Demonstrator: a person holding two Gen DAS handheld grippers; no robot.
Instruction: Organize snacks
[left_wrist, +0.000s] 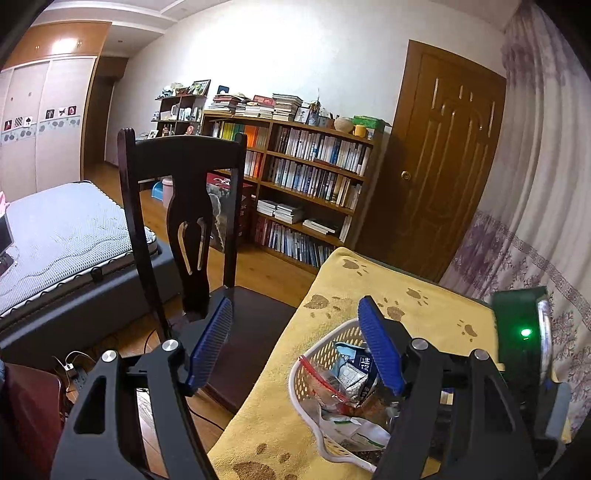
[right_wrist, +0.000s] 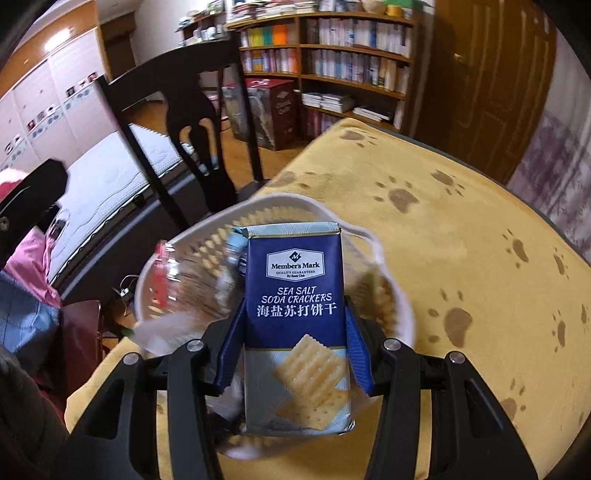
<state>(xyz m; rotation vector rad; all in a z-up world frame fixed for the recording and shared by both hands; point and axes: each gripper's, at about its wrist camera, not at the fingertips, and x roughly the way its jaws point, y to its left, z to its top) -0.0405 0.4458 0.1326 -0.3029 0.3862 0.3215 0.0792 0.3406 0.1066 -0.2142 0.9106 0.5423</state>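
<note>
- A yellow fleece cloth printed with brown paw marks (right_wrist: 461, 236) is spread over the table.
- A white perforated plastic basket (right_wrist: 388, 291) is set near the cloth's edge, with loose snack packets (left_wrist: 351, 380) seen inside it.
- A blue foil pack of sea salt soda crackers (right_wrist: 297, 321) is clamped between the blue pads of the right gripper (right_wrist: 295, 354) and held over the basket.
- The left gripper (left_wrist: 299, 347) is held spread wide, with nothing between its pads.
- A dark wooden chair (left_wrist: 184, 206) is placed beside the table.
- A wooden bookcase filled with books (left_wrist: 306, 184), a brown panelled door (left_wrist: 443, 162) and a grey quilted mattress (left_wrist: 62, 236) are seen beyond.
</note>
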